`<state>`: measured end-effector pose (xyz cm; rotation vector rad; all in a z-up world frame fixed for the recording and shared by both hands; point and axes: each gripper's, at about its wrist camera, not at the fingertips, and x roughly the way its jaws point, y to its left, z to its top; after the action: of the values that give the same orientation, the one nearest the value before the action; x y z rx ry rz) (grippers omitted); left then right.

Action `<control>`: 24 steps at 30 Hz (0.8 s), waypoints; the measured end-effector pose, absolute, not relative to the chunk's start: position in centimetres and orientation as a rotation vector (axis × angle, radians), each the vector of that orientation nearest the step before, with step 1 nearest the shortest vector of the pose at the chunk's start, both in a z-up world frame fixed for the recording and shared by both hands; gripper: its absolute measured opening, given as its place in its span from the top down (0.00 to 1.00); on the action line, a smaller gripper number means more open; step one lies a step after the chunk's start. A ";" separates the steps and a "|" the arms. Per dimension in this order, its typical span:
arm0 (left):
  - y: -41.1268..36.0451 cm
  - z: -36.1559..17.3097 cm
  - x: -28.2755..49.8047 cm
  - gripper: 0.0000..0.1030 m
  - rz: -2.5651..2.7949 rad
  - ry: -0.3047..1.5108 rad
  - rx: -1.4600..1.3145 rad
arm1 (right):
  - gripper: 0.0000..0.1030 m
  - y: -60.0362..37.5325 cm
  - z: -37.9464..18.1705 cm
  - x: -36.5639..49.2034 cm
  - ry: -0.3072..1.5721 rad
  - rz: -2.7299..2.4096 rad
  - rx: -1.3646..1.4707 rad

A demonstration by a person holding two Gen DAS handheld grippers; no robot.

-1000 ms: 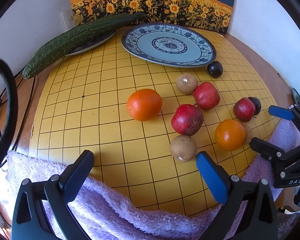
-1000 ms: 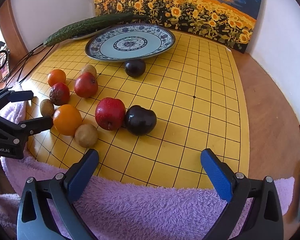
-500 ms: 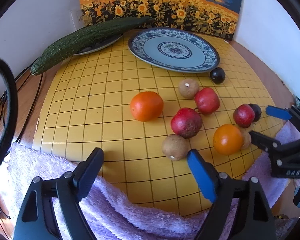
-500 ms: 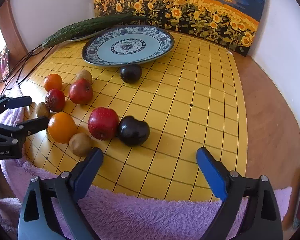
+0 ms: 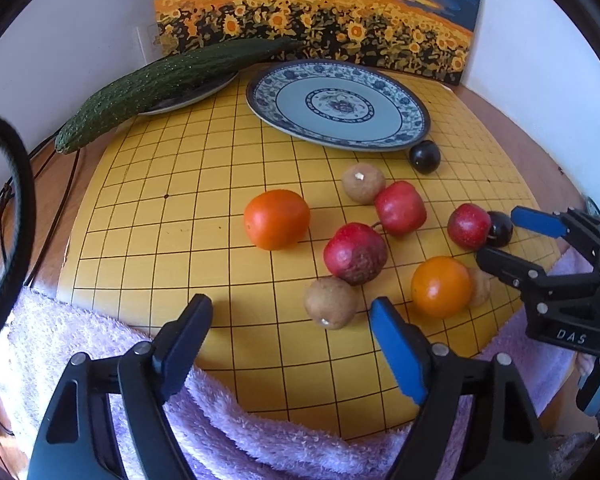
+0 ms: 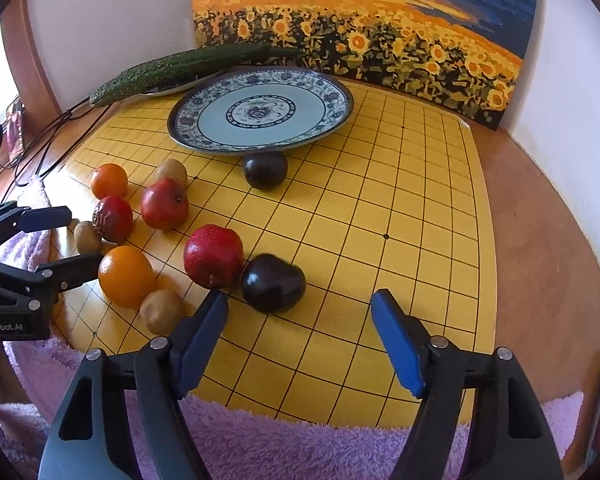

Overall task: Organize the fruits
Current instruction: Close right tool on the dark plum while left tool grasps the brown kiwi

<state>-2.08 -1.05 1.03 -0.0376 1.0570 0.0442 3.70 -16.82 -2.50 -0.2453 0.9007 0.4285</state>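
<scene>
Both claws hang over the near edge of a yellow grid board (image 5: 180,208), above a purple towel (image 6: 300,440) on the tabletop. The left claw (image 5: 292,328) has just been narrowing its jaws and holds nothing; a brown kiwi (image 5: 330,302) sits just ahead of its right finger, with a bruised red apple (image 5: 355,253) touching the kiwi from behind and an orange (image 5: 277,219) farther ahead. The right claw (image 6: 300,316) has likewise been closing, empty; a dark plum (image 6: 273,282) lies just ahead between its fingers, touching a red apple (image 6: 213,256) to the left. Beyond the fruit stands a blue patterned plate (image 6: 324,128), bare. A long cucumber (image 5: 160,84) lies far left of it, its axis slanting from near-left to far-right.
</scene>
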 end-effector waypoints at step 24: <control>0.4 1.6 -2.0 0.75 0.035 1.017 -0.124 | 0.68 -16.3 -2.1 2.5 0.871 0.491 -0.260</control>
<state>-2.03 0.39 1.64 -0.1241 1.0167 0.0346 2.54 -16.32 -2.10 -0.2600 0.8714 0.4914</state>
